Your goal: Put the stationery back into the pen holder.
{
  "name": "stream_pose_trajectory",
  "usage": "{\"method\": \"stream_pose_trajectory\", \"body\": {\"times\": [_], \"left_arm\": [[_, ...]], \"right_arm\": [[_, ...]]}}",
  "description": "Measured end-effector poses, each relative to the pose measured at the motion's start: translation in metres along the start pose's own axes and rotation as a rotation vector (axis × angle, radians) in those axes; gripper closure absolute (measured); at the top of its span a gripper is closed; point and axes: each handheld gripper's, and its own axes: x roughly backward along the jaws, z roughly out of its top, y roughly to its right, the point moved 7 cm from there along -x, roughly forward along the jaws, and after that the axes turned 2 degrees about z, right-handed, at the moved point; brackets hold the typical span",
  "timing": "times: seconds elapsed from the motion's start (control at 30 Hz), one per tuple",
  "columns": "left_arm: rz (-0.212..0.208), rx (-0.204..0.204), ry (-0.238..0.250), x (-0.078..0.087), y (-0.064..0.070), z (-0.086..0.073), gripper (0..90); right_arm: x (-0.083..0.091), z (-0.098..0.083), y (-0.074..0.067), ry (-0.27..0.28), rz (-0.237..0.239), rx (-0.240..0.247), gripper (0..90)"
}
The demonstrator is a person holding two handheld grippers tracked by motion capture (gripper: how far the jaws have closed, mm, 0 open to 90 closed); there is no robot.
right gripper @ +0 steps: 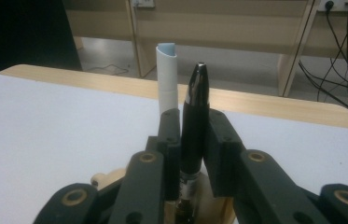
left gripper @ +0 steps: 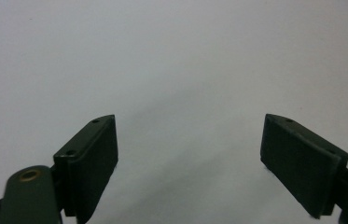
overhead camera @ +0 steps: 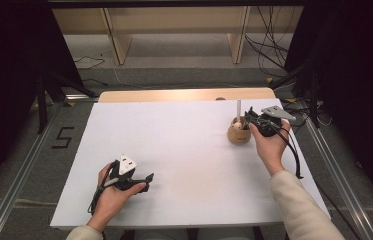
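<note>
A round wooden holder point(overhead camera: 238, 134) stands at the right of the white table point(overhead camera: 184, 150), with a white pen point(overhead camera: 238, 107) upright in it. My right gripper point(overhead camera: 250, 120) reaches the holder from the right. In the right gripper view its jaws point(right gripper: 194, 114) press on both sides of a black pen point(right gripper: 198, 79) that stands upright, its lower end down in the holder point(right gripper: 111, 179). The white pen point(right gripper: 167, 79) rises just behind the left jaw. My left gripper point(overhead camera: 146, 181) rests low at the front left, open point(left gripper: 190, 158), with bare table between its pads.
A wooden strip point(overhead camera: 184, 95) runs along the table's far edge. Beyond it are wooden shelf legs point(overhead camera: 119, 45) and loose cables point(overhead camera: 274, 50) on the floor. Metal rails point(overhead camera: 19, 170) flank the table on both sides.
</note>
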Motion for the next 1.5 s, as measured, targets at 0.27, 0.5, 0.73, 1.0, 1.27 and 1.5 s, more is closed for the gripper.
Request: {"method": "stream_pose_trajectory", "body": {"times": [0.27, 0.5, 0.73, 1.0, 1.27, 1.5], "left_arm": [[0.000, 0.004, 0.003, 0.000, 0.000, 0.000, 18.9], [-0.001, 0.000, 0.001, 0.000, 0.000, 0.000, 18.9], [0.000, -0.002, -0.001, 0.000, 0.000, 0.000, 19.0], [-0.001, 0.000, 0.001, 0.000, 0.001, 0.000, 19.0], [-0.002, 0.002, 0.002, 0.000, 0.001, 0.000, 19.0], [-0.001, -0.001, 0.001, 0.000, 0.001, 0.000, 19.0]], "right_arm": [[0.003, 0.000, -0.001, -0.004, -0.007, 0.022, 64.3], [0.009, 0.000, 0.000, 0.001, -0.027, 0.029, 48.8], [0.016, -0.004, 0.000, -0.011, -0.022, 0.012, 37.4], [0.022, -0.009, -0.002, -0.015, -0.008, -0.007, 33.8], [0.027, -0.014, -0.009, -0.029, 0.018, 0.000, 33.2], [0.031, -0.023, -0.019, -0.060, 0.050, 0.013, 32.6]]}}
